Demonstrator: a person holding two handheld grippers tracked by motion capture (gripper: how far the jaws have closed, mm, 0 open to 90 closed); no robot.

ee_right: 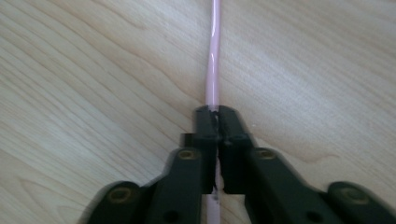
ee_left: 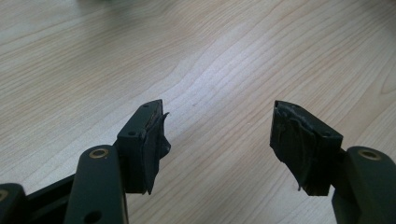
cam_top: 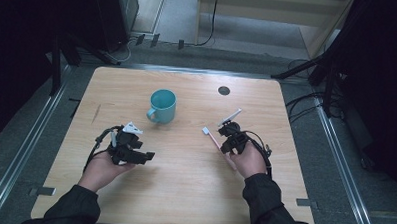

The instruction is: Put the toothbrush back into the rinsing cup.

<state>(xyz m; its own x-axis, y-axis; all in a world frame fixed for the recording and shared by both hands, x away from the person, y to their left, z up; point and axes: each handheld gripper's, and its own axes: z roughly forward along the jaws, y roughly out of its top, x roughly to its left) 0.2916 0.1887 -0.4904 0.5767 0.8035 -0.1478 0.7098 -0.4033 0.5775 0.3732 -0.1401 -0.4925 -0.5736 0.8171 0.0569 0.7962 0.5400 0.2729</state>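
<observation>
Lying on the wooden tabletop (cam_top: 184, 181), a pink toothbrush (cam_top: 213, 138) is seen to the right of centre in the high view, its white bristled head pointing up and to the left and its handle running back under the right hand (cam_top: 251, 161). The right gripper (cam_top: 226, 149) is held over that handle, with a grey plate tilted up at its far end. In the right gripper view the two black jaws are pressed together on the toothbrush (ee_right: 212, 70), the thin pink handle passing between them and continuing straight away across the wood grain; a short piece of it is also visible below the jaws.

The left gripper (cam_top: 147, 156) is held in the left hand (cam_top: 100, 169) at the left of the tabletop, well apart from the toothbrush, its jaws pointing to the right. In the left gripper view its jaws are spread wide, with bare wood between them and nothing held; worn dark pads (ee_left: 156, 154) are seen on their inner faces.

A teal mug (cam_top: 162, 105) stands upright near the middle of the tabletop, beyond both grippers, with its handle turned toward the near left. A small dark round disc (cam_top: 224, 90) is set in the tabletop farther back, to the right of the mug. Dark sleeves (cam_top: 268, 204) enter from the bottom edge.
</observation>
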